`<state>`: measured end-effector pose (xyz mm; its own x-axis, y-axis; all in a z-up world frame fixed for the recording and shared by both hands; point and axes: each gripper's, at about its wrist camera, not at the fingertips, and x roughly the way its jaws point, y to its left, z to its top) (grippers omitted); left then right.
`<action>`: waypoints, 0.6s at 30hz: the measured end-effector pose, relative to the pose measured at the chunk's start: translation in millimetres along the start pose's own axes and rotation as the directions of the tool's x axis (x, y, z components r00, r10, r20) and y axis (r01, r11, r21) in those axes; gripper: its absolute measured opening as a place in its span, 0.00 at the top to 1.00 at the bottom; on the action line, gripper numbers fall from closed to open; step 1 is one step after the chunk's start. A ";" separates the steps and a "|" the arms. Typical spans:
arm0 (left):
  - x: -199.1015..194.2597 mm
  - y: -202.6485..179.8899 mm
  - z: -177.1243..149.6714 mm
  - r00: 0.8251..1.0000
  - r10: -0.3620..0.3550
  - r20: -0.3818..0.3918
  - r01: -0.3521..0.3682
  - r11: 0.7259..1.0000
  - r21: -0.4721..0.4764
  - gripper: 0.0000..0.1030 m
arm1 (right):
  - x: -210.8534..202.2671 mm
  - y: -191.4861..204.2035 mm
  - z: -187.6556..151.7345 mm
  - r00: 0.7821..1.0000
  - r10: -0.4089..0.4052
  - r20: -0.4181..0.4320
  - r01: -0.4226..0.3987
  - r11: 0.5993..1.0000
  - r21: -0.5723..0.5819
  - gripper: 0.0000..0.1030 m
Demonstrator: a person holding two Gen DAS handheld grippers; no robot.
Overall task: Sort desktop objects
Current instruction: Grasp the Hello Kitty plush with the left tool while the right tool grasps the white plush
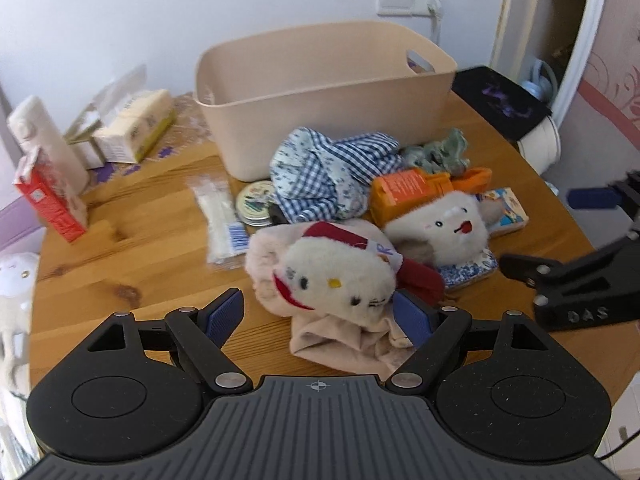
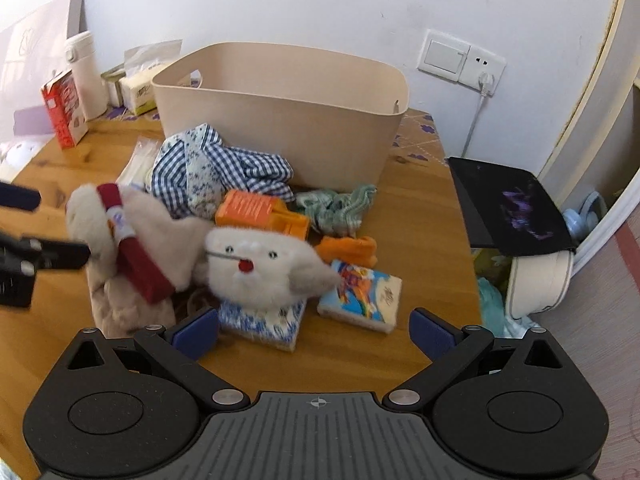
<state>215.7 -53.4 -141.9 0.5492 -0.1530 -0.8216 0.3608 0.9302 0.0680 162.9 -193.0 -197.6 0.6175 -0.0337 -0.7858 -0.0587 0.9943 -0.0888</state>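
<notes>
A heap of objects lies on the wooden table (image 1: 132, 248) in front of a beige tub (image 1: 320, 92). My left gripper (image 1: 320, 314) is open, its blue pads on either side of a white cat plush (image 1: 336, 276) with a red bow. My right gripper (image 2: 316, 330) is open too, just short of a blue-patterned tissue pack (image 2: 268, 326) under a white snowman plush (image 2: 260, 268). Behind these are a blue checked cloth (image 2: 208, 168), an orange box (image 2: 260, 210), a green cloth (image 2: 340, 208) and a cartoon tissue pack (image 2: 360, 296).
At the table's left stand a red carton (image 1: 52, 208), a white bottle (image 1: 48, 140) and tissue boxes (image 1: 136, 128). A round tin (image 1: 258, 200) and a clear packet (image 1: 220, 220) lie left of the heap. A black tablet (image 2: 516, 208) overhangs the right edge. A wall socket (image 2: 484, 68) is behind.
</notes>
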 end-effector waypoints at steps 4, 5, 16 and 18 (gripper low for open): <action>12.4 -0.1 4.4 1.000 -0.012 -0.016 0.012 1.000 0.004 0.19 | 15.7 2.8 6.8 1.000 -0.016 0.000 0.016 1.000 0.013 0.00; 15.3 -0.1 5.8 1.000 -0.017 -0.020 0.017 1.000 0.001 0.19 | 19.5 2.7 8.6 1.000 -0.014 -0.003 0.014 1.000 0.023 0.00; 35.8 -4.7 14.1 0.999 -0.046 -0.009 0.046 0.997 0.059 0.24 | 61.6 18.4 23.8 0.997 0.040 -0.069 -0.038 0.999 0.033 0.01; 37.8 -5.5 16.5 0.998 -0.063 -0.014 0.063 0.996 0.060 0.28 | 65.7 19.9 25.4 0.995 0.054 -0.079 -0.051 0.998 0.040 0.09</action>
<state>246.9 -69.8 -164.0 0.5149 -0.2063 -0.8320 0.4398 0.8967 0.0498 222.3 -172.9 -235.5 0.5494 0.0119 -0.8355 -0.0588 0.9980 -0.0245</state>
